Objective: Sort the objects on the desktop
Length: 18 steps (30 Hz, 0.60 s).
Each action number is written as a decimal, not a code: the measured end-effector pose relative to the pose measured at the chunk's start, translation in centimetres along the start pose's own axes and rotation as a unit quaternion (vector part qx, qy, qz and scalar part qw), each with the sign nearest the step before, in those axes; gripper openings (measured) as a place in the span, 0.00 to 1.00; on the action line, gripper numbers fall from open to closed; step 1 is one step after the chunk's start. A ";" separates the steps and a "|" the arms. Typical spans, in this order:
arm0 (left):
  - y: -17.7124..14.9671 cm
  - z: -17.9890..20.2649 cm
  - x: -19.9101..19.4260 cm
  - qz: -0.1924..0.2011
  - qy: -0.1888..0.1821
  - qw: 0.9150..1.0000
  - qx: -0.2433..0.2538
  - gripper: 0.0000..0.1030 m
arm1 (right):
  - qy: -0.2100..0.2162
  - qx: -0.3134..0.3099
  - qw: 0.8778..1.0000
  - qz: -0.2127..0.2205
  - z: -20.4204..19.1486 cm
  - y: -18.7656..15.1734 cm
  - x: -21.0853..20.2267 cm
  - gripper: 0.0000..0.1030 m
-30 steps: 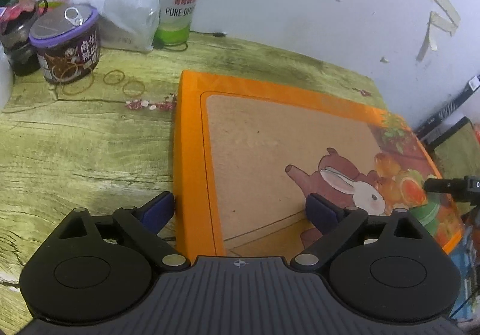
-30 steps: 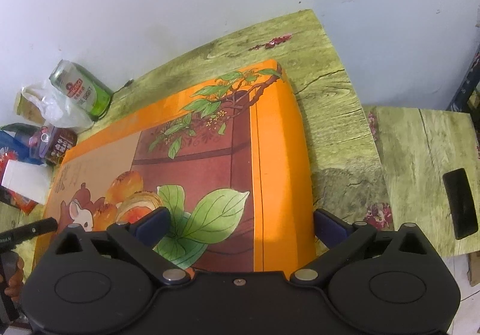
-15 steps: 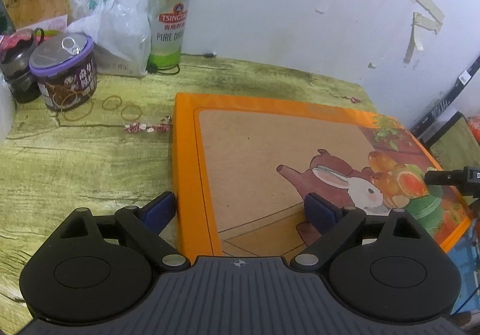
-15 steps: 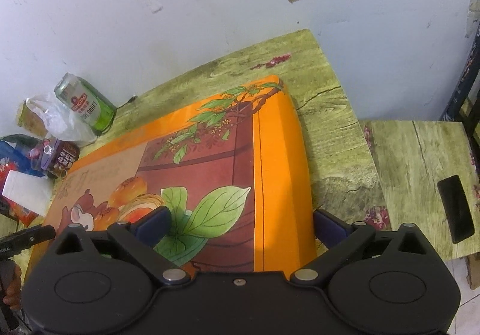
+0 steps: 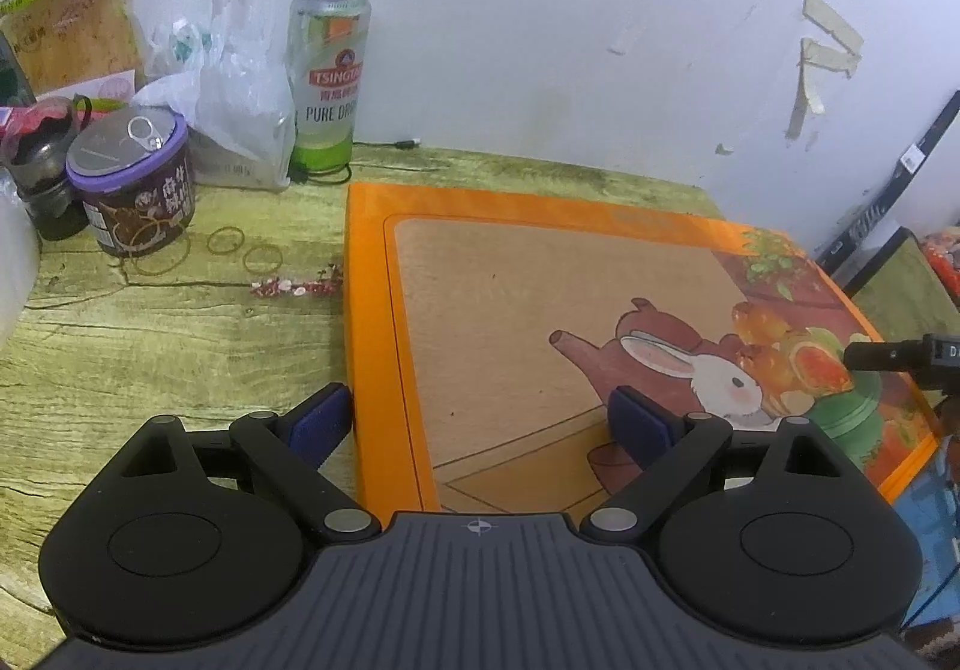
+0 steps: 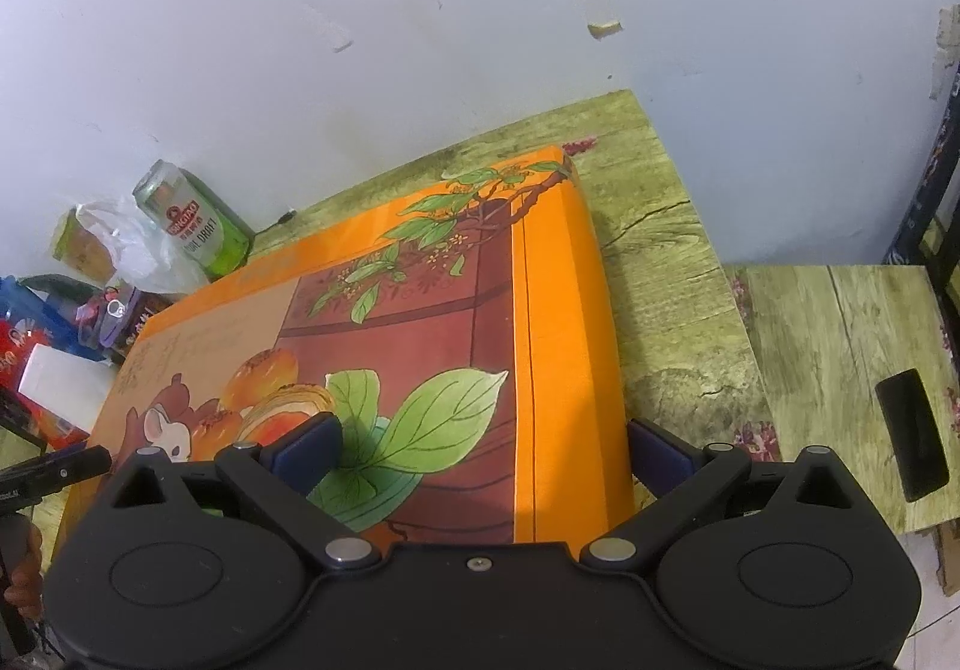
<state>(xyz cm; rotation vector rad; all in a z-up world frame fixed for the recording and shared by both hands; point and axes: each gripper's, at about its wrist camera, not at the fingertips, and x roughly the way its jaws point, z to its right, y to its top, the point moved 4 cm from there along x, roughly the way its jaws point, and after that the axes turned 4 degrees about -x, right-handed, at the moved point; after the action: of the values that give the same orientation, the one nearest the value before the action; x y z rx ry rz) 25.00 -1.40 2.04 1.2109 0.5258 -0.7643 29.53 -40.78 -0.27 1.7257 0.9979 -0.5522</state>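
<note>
A large flat orange gift box [image 5: 510,310] with a rabbit and teapot picture lies on the green wood-grain table [image 5: 150,340]. My left gripper [image 5: 478,423] is open across the box's near left edge. Its left fingertip [image 5: 318,421] stands beside the orange side wall, and its right one is over the lid. In the right wrist view, the same box [image 6: 420,340] shows leaves and fruit. My right gripper [image 6: 480,451] is open across the near right edge, with its right fingertip [image 6: 660,454] just outside the side. I cannot tell whether the box rests on the table.
At the back left stand a green beer can [image 5: 327,82], a clear plastic bag [image 5: 234,118], a purple-lidded tin [image 5: 135,178] and a snack packet [image 5: 72,28]. Rubber bands [image 5: 240,247] lie near the box. A black slab [image 6: 912,433] lies on a lower side table on the right.
Both views have risen and tipped up, so more wall shows and the table things sit lower in the picture. The box keeps its place between each pair of fingers.
</note>
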 end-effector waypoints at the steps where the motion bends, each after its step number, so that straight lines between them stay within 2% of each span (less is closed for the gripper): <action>1: 0.0 0.1 -0.2 0.002 -0.001 1.000 0.000 0.90 | 0.001 0.000 1.000 0.001 0.0 0.0 -0.2 0.98; 6: -0.5 0.6 -1.6 0.008 -0.008 1.000 0.002 0.90 | 0.003 -0.002 1.000 0.006 0.1 -0.5 -1.4 0.98; 18: -3.4 1.2 -3.0 -0.007 -0.024 1.000 -0.011 0.90 | -0.011 -0.011 1.000 -0.008 0.2 -2.3 -3.8 0.98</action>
<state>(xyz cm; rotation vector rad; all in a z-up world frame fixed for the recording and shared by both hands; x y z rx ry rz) 20.45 -2.39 2.42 1.1676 0.5021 -0.7962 25.53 -42.01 1.30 1.6904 0.9993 -0.5662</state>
